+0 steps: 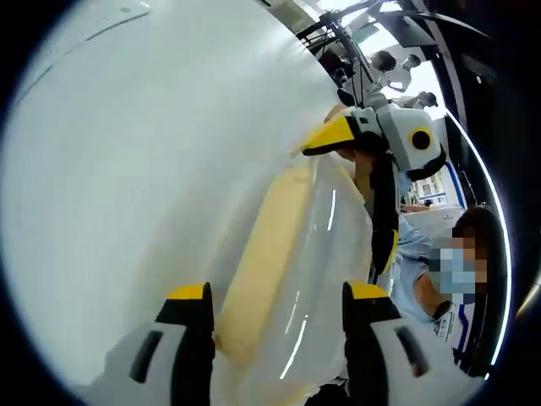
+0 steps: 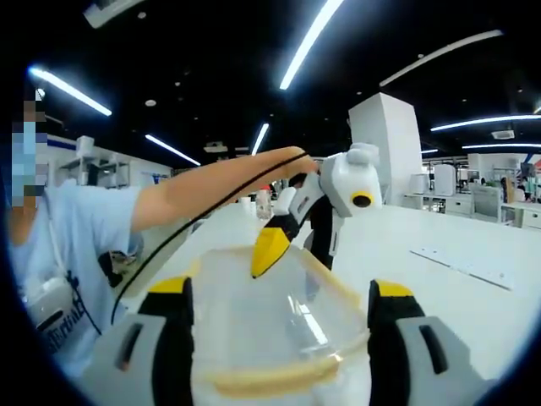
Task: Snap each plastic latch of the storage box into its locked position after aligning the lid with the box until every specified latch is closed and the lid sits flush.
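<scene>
Clear plastic, glossy and pale: the storage box (image 1: 313, 279) runs between the left gripper (image 1: 279, 338) own yellow-tipped jaws in the left gripper view, its cream-coloured rim band slanting up from beside the left jaw toward the upper right. The jaws stand apart, one on each side of the box, and whether either touches it cannot be told. Left of the box lies the white tabletop (image 1: 127, 186). At the upper right the right gripper (image 1: 334, 135) comes in, its yellow tip at the far end of the cream band (its jaws' state cannot be told here). Below it, at the right edge, is a person in a light blue shirt (image 1: 414, 254).

In the right gripper view the person's bare arm (image 2: 211, 186) reaches from the left to the left gripper (image 2: 270, 245), whose yellow tip points down over the box (image 2: 279, 330). The right gripper (image 2: 279, 338) jaws stand released, either side of the box's near end. The tabletop (image 2: 439, 245) stretches away to the right.
</scene>
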Motion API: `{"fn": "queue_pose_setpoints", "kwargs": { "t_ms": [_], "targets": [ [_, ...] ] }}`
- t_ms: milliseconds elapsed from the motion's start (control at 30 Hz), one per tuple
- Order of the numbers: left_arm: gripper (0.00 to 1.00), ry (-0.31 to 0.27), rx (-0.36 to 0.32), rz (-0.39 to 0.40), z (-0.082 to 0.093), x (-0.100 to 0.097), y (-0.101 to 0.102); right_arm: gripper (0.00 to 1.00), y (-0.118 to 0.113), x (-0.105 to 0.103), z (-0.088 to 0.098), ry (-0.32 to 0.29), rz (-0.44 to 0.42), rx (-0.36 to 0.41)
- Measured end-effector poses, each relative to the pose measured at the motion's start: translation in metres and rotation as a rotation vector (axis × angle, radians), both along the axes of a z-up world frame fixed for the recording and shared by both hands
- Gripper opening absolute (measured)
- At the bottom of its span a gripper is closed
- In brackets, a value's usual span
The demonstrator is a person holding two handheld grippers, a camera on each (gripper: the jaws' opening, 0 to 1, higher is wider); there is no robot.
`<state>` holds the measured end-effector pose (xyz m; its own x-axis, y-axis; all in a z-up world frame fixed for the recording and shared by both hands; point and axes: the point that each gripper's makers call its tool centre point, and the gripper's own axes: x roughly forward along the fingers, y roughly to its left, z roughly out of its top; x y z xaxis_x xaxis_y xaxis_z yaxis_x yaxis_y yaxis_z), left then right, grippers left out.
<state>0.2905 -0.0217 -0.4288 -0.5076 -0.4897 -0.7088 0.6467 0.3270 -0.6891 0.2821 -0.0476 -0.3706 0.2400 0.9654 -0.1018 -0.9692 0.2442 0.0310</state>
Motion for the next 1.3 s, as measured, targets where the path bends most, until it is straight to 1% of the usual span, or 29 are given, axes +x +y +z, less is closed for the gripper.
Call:
{"fn": "queue_pose_setpoints", "kwargs": {
  "t_ms": [33, 200, 367, 500, 767, 933, 1167, 1300],
  "targets": [
    [0.60, 0.000, 0.000, 0.001, 0.0007, 0.0030, 0.0003, 0.85, -0.0001, 0.0000, 0.0000, 0.000, 0.000, 0.000],
    [0.60, -0.002, 0.004, 0.001, -0.0006, -0.0004, -0.0002, 0.85, -0.0004, 0.0000, -0.0002, 0.000, 0.000, 0.000],
    [0.60, -0.002, 0.003, 0.001, 0.0001, 0.0017, -0.0001, 0.85, -0.0004, -0.0001, -0.0004, 0.001, 0.000, 0.000],
    [0.60, -0.005, 0.003, 0.004, -0.0016, -0.0034, -0.0001, 0.85, -0.0004, -0.0001, -0.0006, 0.001, 0.000, -0.001],
    [0.60, -0.013, 0.000, 0.012, -0.0008, -0.0021, 0.0004, 0.85, -0.0003, -0.0001, -0.0007, 0.001, 0.000, -0.001],
    [0.60, -0.031, -0.003, 0.019, 0.0001, -0.0034, 0.0010, 0.86, -0.0002, -0.0003, -0.0007, 0.002, 0.001, 0.002],
    [0.60, -0.074, -0.026, 0.025, 0.0043, 0.0029, 0.0013, 0.86, 0.0000, -0.0001, -0.0009, 0.003, 0.001, 0.001],
    [0.61, -0.133, -0.060, 0.000, 0.0052, 0.0053, -0.0019, 0.86, 0.0003, 0.0000, -0.0011, 0.005, 0.000, 0.001]
  ]
}}
